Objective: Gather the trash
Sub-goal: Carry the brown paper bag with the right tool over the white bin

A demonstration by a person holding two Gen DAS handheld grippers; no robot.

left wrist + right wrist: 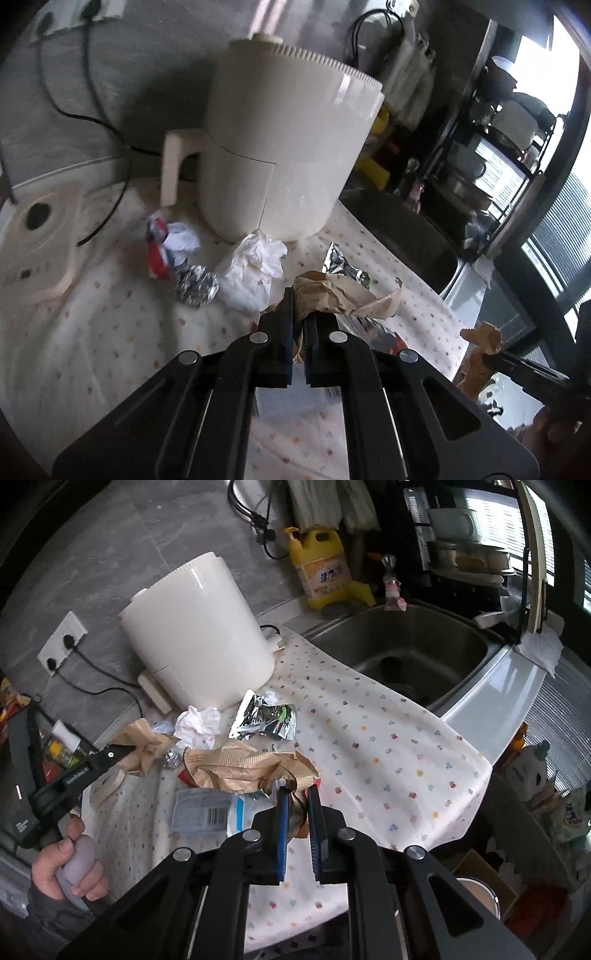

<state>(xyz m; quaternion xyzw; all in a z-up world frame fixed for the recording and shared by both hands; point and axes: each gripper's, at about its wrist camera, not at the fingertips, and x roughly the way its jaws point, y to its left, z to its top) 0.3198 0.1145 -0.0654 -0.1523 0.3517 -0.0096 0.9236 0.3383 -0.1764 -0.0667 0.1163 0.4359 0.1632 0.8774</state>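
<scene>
Both your tools have a piece of brown paper right now. Your left tool (299,314) is clenched on a crumpled brown paper scrap (343,295), which sticks out past its blue-padded fingers (289,332). In the right wrist view that same left tool (127,753) shows on the left with its brown wad, your hand (68,864) on its pale handle.

Your right tool (298,794) is clamped on the edge of a bigger crumpled brown paper bag (243,768), pinched between the 2 fingers.

The rest of the trash sits on the white flower-print cloth (388,746) covering the bench, in front of the big cream plastic appliance (288,147): a crumpled white tissue (255,273), a small silver foil ball (195,290), a red and white wrapper (162,251), a shiny silver foil packet (264,718), and a clear packet with a barcode label (207,810) lying flat just under the paper bag. The steel sink (406,646) is to the right of the cloth, with a yellow detergent bottle (325,568) behind it.
</scene>
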